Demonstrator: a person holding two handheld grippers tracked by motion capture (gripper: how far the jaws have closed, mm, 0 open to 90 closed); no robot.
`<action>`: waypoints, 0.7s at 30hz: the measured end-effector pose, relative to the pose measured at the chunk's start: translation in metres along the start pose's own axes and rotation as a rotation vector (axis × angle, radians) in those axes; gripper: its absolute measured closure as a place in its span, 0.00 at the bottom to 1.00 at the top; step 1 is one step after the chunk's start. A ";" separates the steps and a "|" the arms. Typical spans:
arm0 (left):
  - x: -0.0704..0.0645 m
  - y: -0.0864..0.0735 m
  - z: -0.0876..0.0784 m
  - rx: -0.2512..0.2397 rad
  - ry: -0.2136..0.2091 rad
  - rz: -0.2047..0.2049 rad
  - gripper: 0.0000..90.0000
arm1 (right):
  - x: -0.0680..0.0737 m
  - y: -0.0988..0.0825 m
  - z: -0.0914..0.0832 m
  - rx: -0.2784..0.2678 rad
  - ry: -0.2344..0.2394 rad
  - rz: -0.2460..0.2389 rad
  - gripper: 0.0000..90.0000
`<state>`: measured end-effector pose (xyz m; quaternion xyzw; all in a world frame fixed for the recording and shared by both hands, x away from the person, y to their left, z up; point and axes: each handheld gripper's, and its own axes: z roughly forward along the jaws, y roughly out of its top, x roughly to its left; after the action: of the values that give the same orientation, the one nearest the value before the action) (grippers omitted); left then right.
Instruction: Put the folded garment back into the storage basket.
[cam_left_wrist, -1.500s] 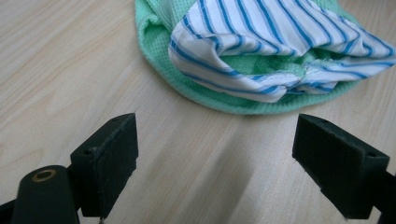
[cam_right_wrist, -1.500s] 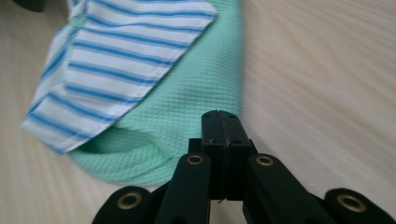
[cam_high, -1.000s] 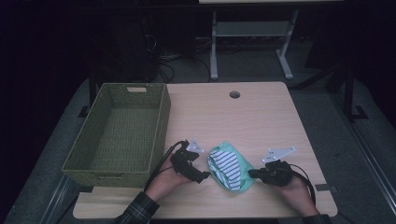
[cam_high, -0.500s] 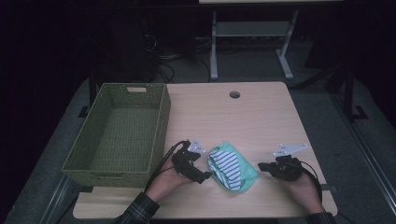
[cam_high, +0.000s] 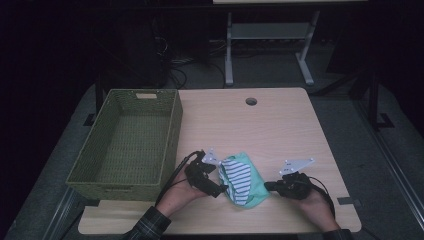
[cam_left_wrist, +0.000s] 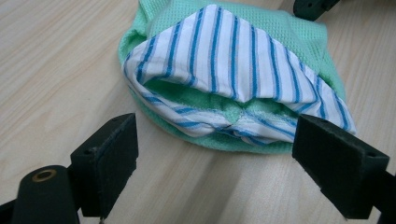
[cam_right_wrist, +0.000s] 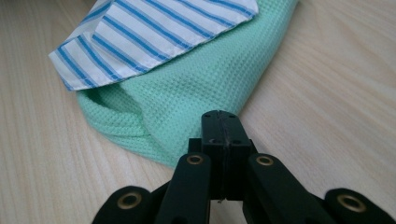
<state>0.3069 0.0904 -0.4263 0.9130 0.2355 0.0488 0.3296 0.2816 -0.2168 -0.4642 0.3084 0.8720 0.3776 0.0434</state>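
Because the folded cloth (cam_left_wrist: 233, 79), lying near the table's (cam_high: 280, 130) front edge, is judged soft and light, its bunched near fold is best pinched; the left gripper (cam_left_wrist: 215, 154) is held wide, the right gripper (cam_right_wrist: 219, 128) closed empty.

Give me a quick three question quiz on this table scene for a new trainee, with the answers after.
1. True or false: the right gripper has its jaws shut with nothing between them.
2. Which cloth lies on top: A the striped cloth, B the green cloth?
3. Fill in: the wicker basket stands on the ___ side of the table in the high view.

Key: 1 true. 2 A. 3 left. Also note that the left gripper is open, its jaws astride the folded cloths' near edge.
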 end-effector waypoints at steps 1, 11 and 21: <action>0.000 0.000 0.000 -0.003 0.003 0.001 0.15 | 0.001 0.001 -0.001 0.000 -0.005 0.001 1.00; -0.005 0.009 -0.006 -0.024 0.007 0.031 0.16 | -0.019 -0.008 -0.014 -0.046 -0.114 0.060 0.84; -0.015 0.018 0.008 -0.001 -0.010 0.088 0.16 | -0.037 -0.017 -0.013 -0.038 -0.248 0.160 0.44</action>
<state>0.3025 0.0667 -0.4200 0.9225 0.1934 0.0591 0.3287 0.2990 -0.2549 -0.4720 0.4202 0.8254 0.3551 0.1266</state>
